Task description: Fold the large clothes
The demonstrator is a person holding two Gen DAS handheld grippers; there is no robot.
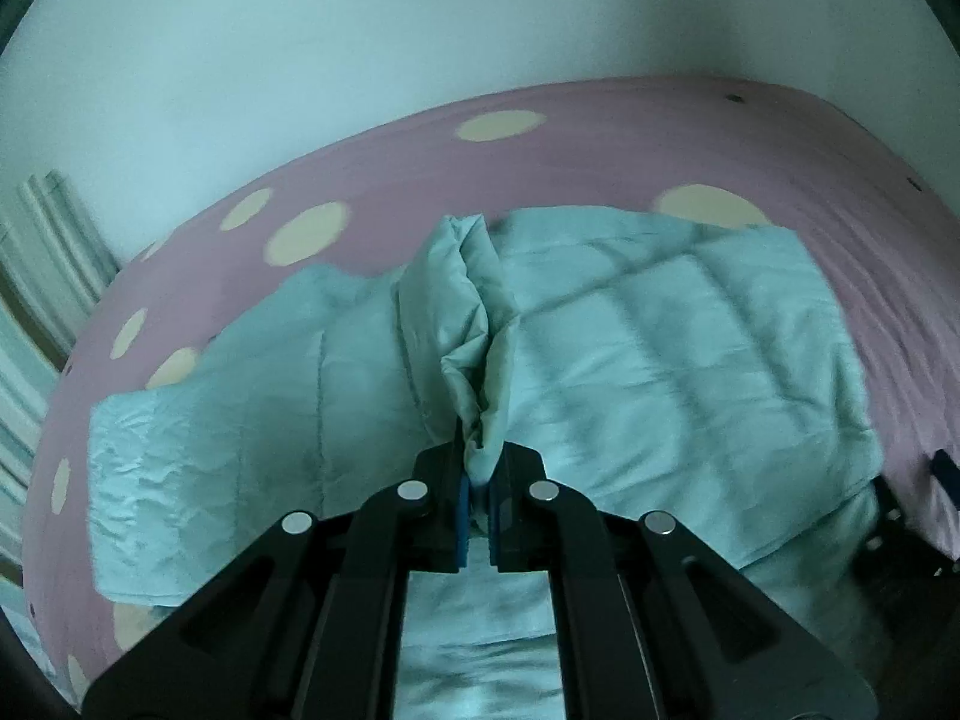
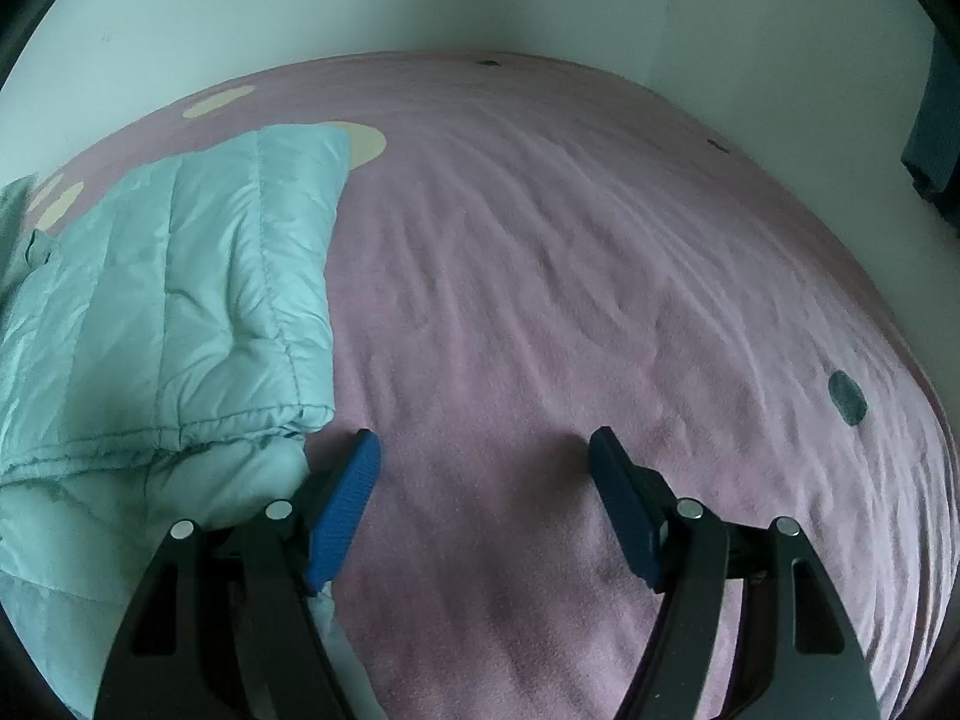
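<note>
The quilted jacket (image 1: 660, 360) lies on the pink bed (image 2: 540, 240), at the frame centre. The left gripper (image 1: 480, 474) pinches its bunched fabric tight, probably to carry a fold across. The right gripper (image 2: 483, 450) waits wide and empty beside the jacket's corner, at lower left.

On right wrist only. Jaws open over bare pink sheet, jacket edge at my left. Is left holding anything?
Observer: Yes. The left gripper is shut on a bunched fold of the light blue quilted jacket.
Operator: Fold lifted or flat?
Observer: Lifted; it stands in a ridge above the pads while the rest lies on the bed sheet.
Operator: Sleeve visible?
Observer: A long section, likely a sleeve, stretches left across the sheet.
</note>
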